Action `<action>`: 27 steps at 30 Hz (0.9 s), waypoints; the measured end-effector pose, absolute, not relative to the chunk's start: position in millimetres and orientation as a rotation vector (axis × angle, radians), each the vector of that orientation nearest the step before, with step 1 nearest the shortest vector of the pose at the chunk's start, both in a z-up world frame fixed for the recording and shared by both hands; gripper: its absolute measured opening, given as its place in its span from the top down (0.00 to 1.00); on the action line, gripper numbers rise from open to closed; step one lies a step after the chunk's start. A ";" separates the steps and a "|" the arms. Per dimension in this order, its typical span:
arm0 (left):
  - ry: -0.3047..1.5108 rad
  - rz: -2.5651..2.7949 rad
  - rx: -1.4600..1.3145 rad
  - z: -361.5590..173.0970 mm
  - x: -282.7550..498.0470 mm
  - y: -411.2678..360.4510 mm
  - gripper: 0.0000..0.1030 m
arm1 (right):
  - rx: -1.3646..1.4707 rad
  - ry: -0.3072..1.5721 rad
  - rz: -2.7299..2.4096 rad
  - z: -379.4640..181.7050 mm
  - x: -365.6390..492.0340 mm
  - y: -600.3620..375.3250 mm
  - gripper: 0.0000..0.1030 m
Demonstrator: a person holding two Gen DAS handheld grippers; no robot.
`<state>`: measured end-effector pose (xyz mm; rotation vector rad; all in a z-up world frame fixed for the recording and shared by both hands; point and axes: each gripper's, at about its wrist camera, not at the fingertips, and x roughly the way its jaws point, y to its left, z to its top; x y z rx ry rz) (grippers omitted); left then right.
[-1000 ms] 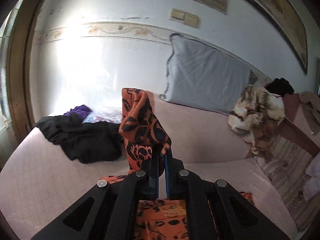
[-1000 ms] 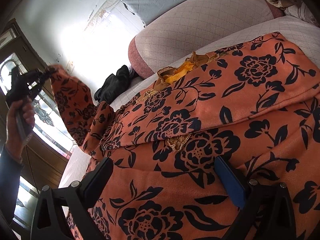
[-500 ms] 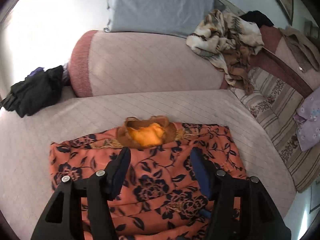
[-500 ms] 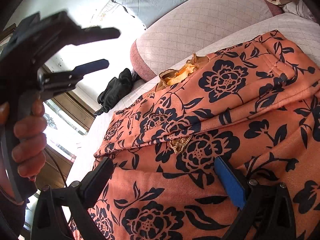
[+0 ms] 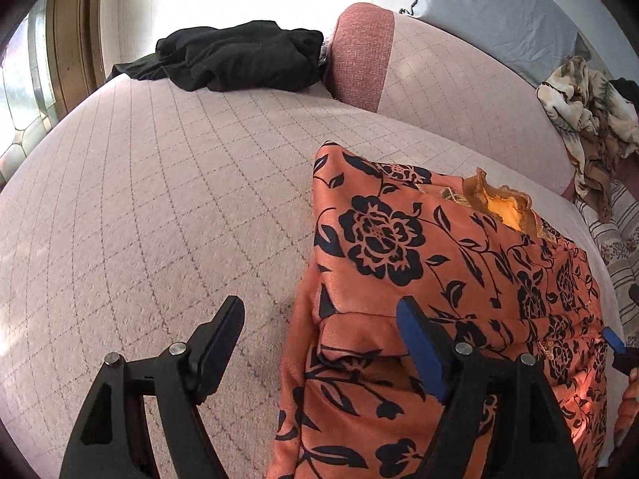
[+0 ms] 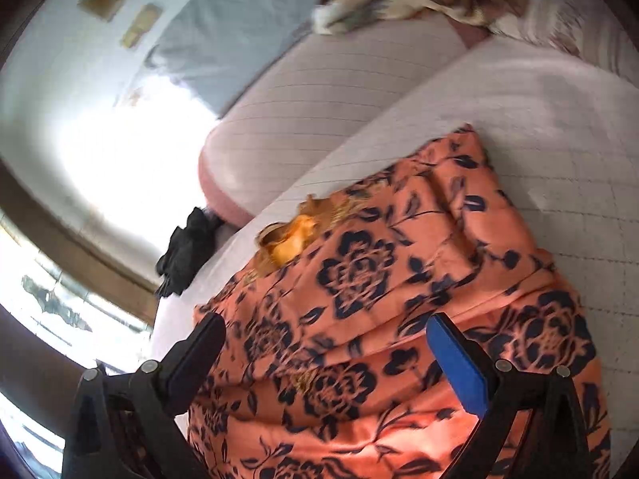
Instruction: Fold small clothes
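Note:
An orange garment with black flowers (image 5: 439, 279) lies folded on the pink quilted bed (image 5: 159, 199), its orange-yellow collar (image 5: 503, 207) toward the bolster. My left gripper (image 5: 319, 319) hovers low over the garment's folded left edge. Its jaws are opening; the cloth edge lies under the gap and neither pad presses on it. My right gripper (image 6: 325, 339) is open above the garment (image 6: 399, 319), nothing pinched between its fingers. The collar (image 6: 295, 235) shows beyond it. A blue fingertip and part of a hand show at the right edge of the left wrist view.
A black clothes pile (image 5: 239, 56) lies at the far left of the bed beside a pink bolster (image 5: 361, 56). A grey pillow (image 5: 499, 12) leans behind it. A beige patterned heap (image 5: 579, 99) and striped fabric (image 5: 619, 219) are at right. A wooden window frame (image 5: 68, 32) borders the left.
My left gripper let go of the sleeve it held up; the sleeve now lies folded over the garment. That gripper dropped low to the garment's left edge. My right gripper rolled and shifted.

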<state>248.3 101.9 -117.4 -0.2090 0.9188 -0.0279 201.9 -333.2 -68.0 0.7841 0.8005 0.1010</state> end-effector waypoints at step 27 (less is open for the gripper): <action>0.876 -0.083 -0.266 -134.2 239.6 112.8 0.15 | 0.520 0.857 -0.143 -63.0 218.5 -348.7 0.14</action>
